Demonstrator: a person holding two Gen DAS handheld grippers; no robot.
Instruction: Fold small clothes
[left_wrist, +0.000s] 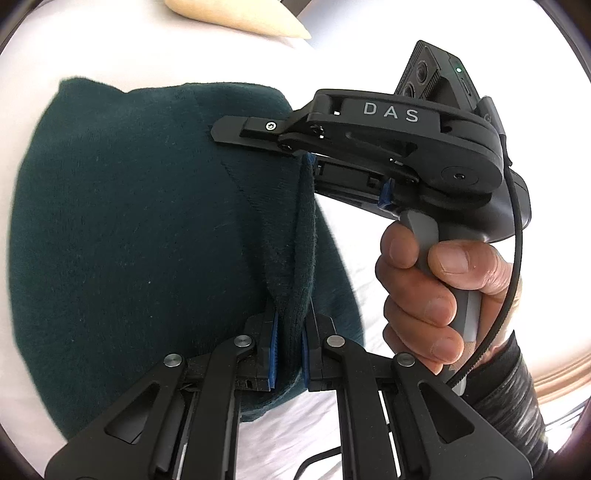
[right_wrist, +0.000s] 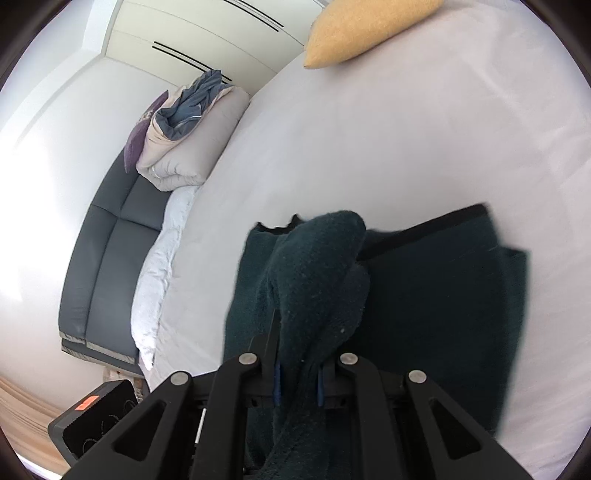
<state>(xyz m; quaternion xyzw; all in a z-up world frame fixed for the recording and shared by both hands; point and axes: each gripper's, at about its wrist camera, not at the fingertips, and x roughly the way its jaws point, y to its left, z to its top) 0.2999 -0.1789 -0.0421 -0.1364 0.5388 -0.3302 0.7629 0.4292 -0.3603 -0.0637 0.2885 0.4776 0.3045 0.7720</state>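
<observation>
White bed sheet (right_wrist: 369, 147) under fuzzy dark-teal garment (left_wrist: 129, 221), edge bunched.

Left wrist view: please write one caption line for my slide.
Both grippers, left and right, pinch one raised edge of a dark green fleece garment over a white bed sheet.
</observation>
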